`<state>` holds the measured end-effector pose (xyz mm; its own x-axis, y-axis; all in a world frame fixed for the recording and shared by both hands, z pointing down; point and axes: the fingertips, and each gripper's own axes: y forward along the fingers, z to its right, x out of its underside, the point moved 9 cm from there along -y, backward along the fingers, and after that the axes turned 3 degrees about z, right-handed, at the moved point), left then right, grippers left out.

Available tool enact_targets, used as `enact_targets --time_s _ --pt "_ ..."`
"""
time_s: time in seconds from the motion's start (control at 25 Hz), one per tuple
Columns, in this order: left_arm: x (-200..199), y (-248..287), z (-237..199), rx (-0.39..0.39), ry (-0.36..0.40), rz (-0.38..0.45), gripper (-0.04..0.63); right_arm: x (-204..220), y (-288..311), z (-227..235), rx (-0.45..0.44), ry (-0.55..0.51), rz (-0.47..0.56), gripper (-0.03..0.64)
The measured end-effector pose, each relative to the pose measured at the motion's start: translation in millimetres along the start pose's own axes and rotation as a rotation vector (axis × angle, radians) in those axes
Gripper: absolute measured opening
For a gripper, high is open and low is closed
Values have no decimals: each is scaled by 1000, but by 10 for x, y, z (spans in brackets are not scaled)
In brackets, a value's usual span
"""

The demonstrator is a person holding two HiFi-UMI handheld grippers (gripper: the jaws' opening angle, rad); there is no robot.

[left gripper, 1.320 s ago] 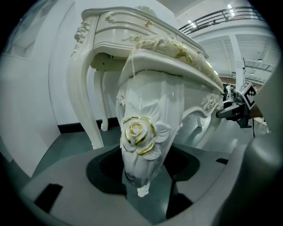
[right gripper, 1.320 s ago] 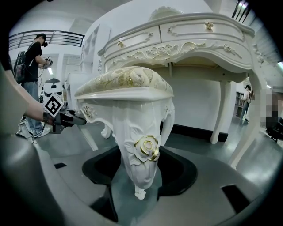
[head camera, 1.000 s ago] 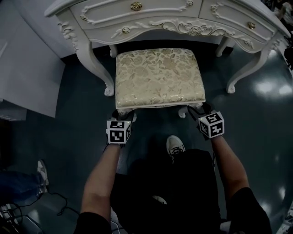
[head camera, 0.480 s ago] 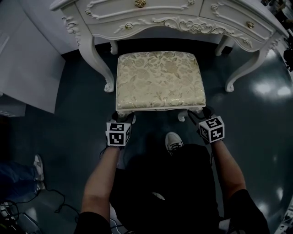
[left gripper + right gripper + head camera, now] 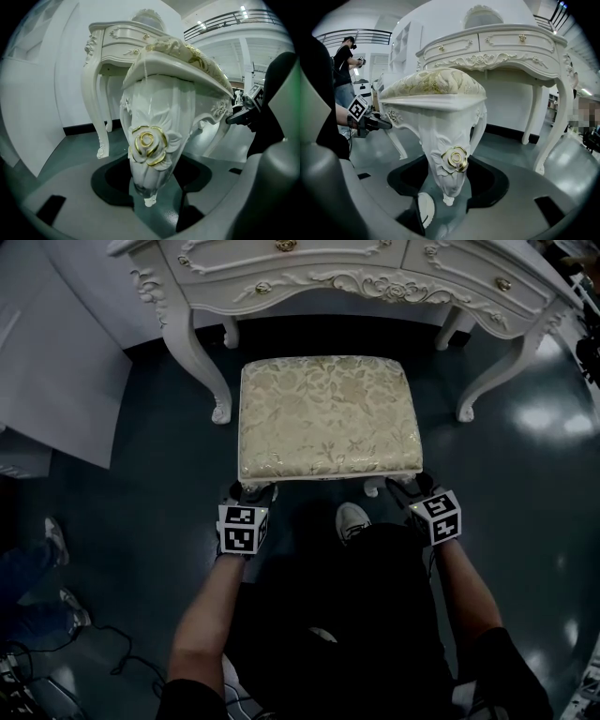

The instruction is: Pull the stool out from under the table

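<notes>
The left gripper (image 5: 251,493) clamps the stool's (image 5: 326,416) near-left leg (image 5: 159,103), the right gripper (image 5: 407,487) its near-right leg (image 5: 440,136). Only the gripper views show the carved gold roses (image 5: 147,143). The head view shows the stool just before the table (image 5: 375,282), with the forearms (image 5: 211,615) straight and the grippers tilted down.

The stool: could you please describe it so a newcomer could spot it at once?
A white carved dressing table stands on the dark floor. In front of it is the stool, the only seat: a cream-gold floral cushion on white legs bearing gold roses.
</notes>
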<state>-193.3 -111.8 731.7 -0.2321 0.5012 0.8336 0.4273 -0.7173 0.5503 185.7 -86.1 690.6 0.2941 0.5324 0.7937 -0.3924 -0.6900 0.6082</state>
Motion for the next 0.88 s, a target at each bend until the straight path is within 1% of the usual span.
enact_targets --time_s 0.4,0.68,0.88 --pt "-10 -56 34 15 -22 -26 256 -67 -63 8 -13 4 -53 279" --pt "8 -39 -9 20 -20 -24 256 -81 -65 -7 -22 9 -71 279" --pt "-5 -79 6 28 -22 -44 256 -100 -97 -14 -22 12 -83 279"
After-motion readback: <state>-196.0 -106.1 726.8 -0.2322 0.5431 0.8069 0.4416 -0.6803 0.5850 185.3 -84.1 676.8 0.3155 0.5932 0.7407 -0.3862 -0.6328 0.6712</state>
